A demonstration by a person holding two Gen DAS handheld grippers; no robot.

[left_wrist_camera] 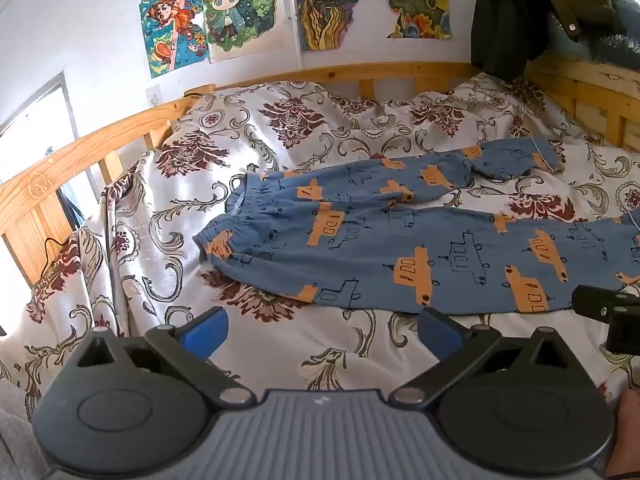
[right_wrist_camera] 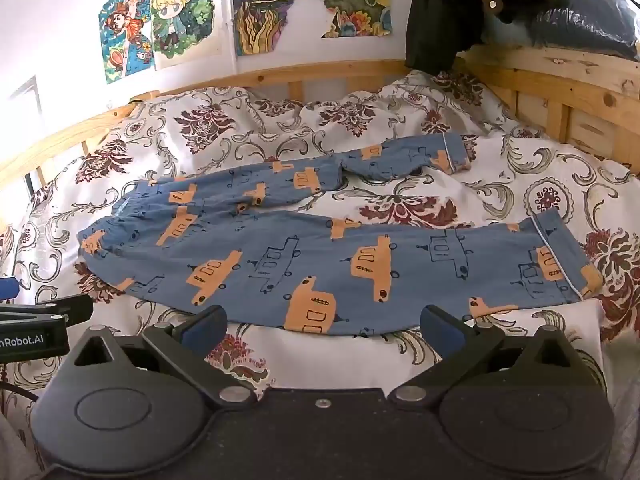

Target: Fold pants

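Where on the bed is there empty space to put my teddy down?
Bare bedspread shows between the two legs of the pants, out toward the cuffs. There is another strip between the near leg and the right gripper, and more room behind the far leg, up to the wooden rail. The waistband end is crowded.

Left gripper (left_wrist_camera: 322, 334) jaws spread wide, right gripper (right_wrist_camera: 324, 332) likewise, both empty
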